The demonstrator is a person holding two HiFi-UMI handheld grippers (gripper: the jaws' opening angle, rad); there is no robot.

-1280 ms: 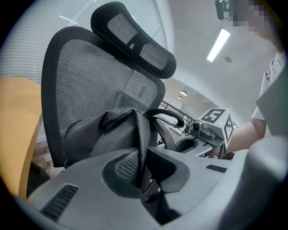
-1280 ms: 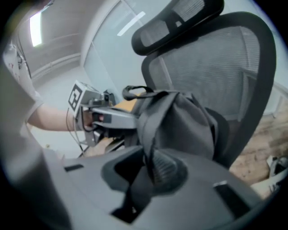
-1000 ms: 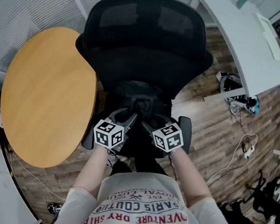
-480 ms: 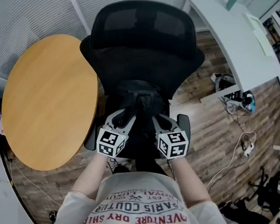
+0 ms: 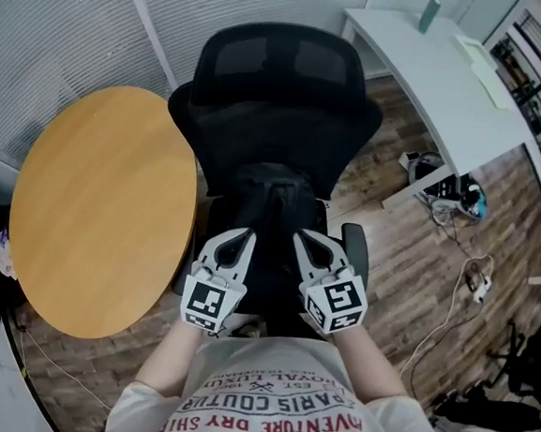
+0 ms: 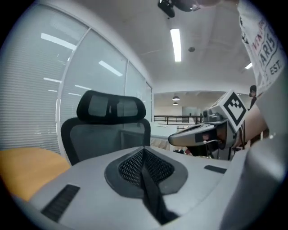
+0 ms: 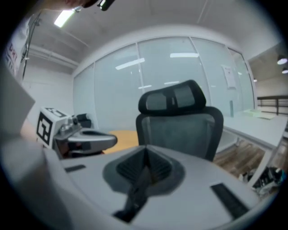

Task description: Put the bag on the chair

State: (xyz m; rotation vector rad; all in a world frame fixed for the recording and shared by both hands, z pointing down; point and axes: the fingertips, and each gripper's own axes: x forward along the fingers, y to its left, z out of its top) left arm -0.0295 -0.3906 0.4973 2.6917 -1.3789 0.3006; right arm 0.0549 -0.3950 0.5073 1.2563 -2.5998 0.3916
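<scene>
The left gripper [image 5: 241, 237] had drawn back and up from the bag [image 5: 272, 197], towards the person [image 5: 273, 403]. A second earlier its tips were down on the bag. Its jaws had just been closing and now met flat with nothing between them. Its own view showed only the pads pressed together and the chair [image 5: 277, 117] beyond.

The bag lay in the middle as a dark heap on the seat, against the foot of the backrest. It was black on black, so its outline was hard to trace. It seemed to sit where it had a second before, while both grippers had left it.

The right gripper [image 5: 304, 241] had done the same. It had pulled back and up, clear of the bag, and its jaws had just been closing until they stood fully together on nothing.

Judged from this, the bag had already been let go on the chair. The task looked done, or all but done, with nothing left except taking the hands away.

Counted from the left:
- One round wooden table [image 5: 102, 210], just beside the chair.
- Two grippers.
- One bag.
- One chair.
- One white desk [image 5: 434, 69] at the far right.
- Cables [image 5: 461, 194] on the floor [image 5: 408, 260] below the desk, too tangled to count.
</scene>
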